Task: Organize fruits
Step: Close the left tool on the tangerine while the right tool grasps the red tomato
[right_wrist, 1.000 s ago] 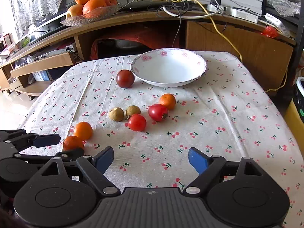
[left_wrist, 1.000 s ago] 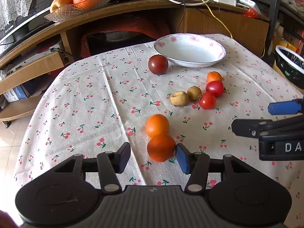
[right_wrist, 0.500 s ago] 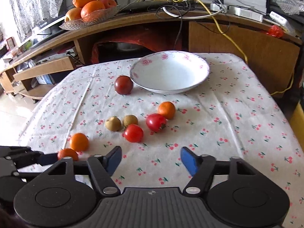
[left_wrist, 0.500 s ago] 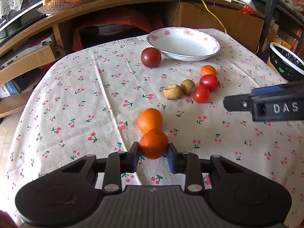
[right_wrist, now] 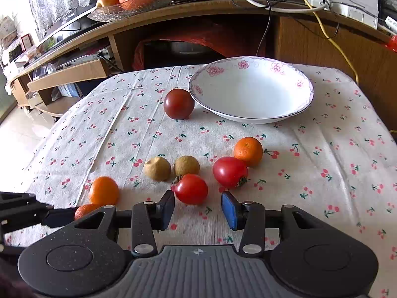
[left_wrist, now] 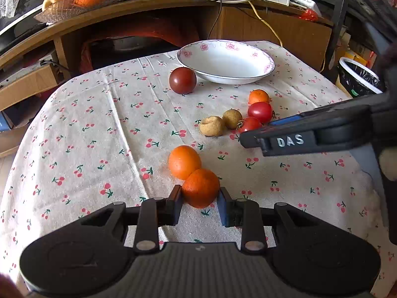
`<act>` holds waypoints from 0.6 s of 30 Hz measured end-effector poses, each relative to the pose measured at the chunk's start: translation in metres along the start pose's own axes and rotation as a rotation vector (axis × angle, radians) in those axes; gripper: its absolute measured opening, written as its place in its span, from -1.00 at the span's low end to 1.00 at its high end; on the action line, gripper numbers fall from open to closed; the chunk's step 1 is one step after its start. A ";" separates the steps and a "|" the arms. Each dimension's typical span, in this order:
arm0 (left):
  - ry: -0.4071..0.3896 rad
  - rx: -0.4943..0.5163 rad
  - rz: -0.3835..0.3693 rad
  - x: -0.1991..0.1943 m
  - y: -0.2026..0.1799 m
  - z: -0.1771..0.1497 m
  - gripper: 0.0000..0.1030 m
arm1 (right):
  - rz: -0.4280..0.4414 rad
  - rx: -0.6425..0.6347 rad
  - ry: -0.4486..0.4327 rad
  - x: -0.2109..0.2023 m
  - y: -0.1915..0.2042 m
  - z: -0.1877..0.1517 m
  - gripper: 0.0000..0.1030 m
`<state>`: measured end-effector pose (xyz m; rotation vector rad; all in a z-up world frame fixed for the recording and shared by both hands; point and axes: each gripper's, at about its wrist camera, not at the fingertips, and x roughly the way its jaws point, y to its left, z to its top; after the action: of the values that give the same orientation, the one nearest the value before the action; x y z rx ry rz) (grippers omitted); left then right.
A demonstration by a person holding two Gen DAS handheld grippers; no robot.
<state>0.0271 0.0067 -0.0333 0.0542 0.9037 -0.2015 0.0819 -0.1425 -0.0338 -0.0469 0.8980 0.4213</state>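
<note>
Two changes: my left gripper has clamped the near-edge orange, ready to lift; my right gripper, spread, has closed in on a tomato.

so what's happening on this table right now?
A person with a gripper in each hand is sorting fruit on a cherry-print tablecloth. The left gripper is shut on an orange that touches a second orange. The right gripper is open, with a red tomato just ahead of its fingers. The white bowl at the back holds nothing yet; the dark tomato sits beside its rim.
</note>
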 end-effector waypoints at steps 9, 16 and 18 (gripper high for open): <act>0.001 0.002 -0.001 0.000 0.000 0.003 -0.26 | 0.022 -0.029 -0.009 0.003 0.001 0.003 -0.55; -0.002 -0.015 -0.016 -0.006 0.001 0.010 -0.26 | 0.040 -0.010 -0.010 -0.013 0.000 0.001 -0.55; -0.016 -0.018 -0.017 -0.011 0.001 0.015 -0.26 | 0.042 -0.011 -0.012 -0.018 0.000 0.000 -0.55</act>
<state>0.0323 0.0072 -0.0159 0.0280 0.8901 -0.2089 0.0719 -0.1490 -0.0198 -0.0354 0.8860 0.4646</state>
